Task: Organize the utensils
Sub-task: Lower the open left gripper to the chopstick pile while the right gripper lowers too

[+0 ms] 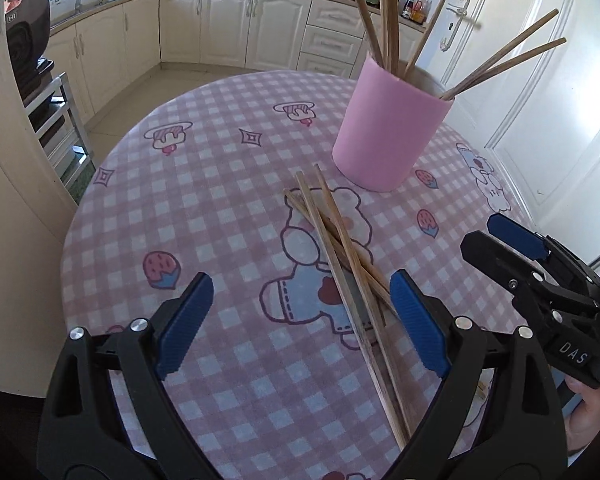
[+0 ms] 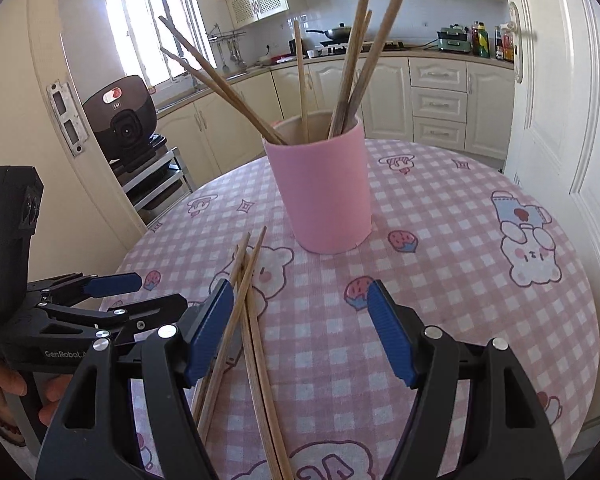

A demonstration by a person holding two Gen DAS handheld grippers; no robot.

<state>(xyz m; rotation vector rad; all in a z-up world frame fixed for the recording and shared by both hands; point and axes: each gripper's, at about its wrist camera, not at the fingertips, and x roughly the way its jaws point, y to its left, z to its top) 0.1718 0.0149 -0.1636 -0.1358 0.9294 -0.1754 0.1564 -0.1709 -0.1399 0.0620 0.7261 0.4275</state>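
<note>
Bare checked cloth on the bench [image 1: 204,208] lies open to the left of the loose chopsticks [image 1: 340,256]. Just beyond their far tips the pink cup [image 1: 388,132] stands upright, its chopsticks [image 2: 220,84] fanning outward above the rim. The right claw [image 1: 496,236] flanks the pile's right side, the left claw [image 2: 116,292] its left.

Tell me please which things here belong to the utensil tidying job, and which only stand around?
Belong to the job:
- loose chopsticks lying crossed on the table
- pink holder with chopsticks standing in it
- left gripper, open
- right gripper, open

Only around:
- checked tablecloth
- black appliance
- wok
</note>
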